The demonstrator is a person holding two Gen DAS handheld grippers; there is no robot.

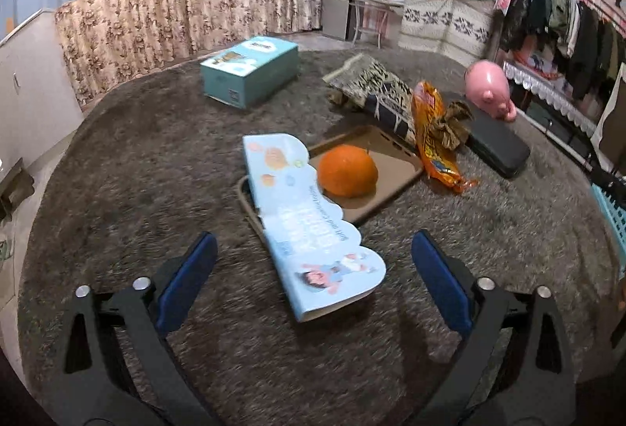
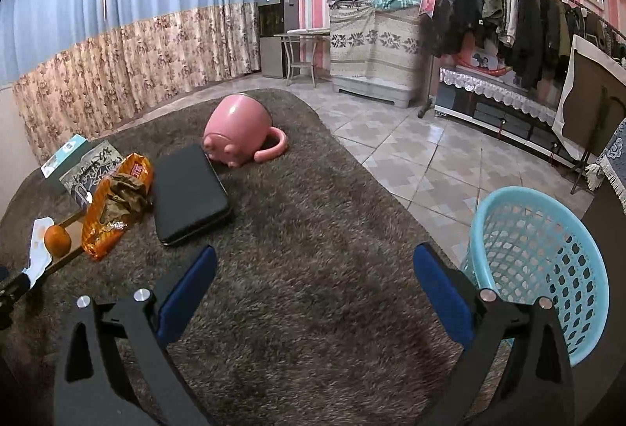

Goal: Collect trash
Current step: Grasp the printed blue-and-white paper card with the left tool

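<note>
A flat light-blue card package (image 1: 313, 230) lies on the shaggy brown cover (image 1: 156, 160), its far end resting on a brown tray (image 1: 395, 160) that carries an orange (image 1: 346, 171). My left gripper (image 1: 313, 242) is open, its blue pads on either side of the package's near end without touching it. An orange snack wrapper (image 1: 434, 136) with crumpled brown paper (image 1: 450, 124) lies right of the tray. My right gripper (image 2: 315, 250) is open over bare cover with nothing between its fingers. The wrapper (image 2: 113, 214) is far to its left. A light-blue mesh basket (image 2: 536, 269) stands by the cover's right edge.
A teal box (image 1: 250, 70) and a patterned bag (image 1: 375, 85) lie farther back. A black case (image 2: 187, 191) and an overturned pink pig mug (image 2: 238, 132) sit beside the wrapper. Tiled floor (image 2: 430, 160), a clothes rack (image 2: 528, 15) and a covered cabinet (image 2: 375, 46) lie beyond.
</note>
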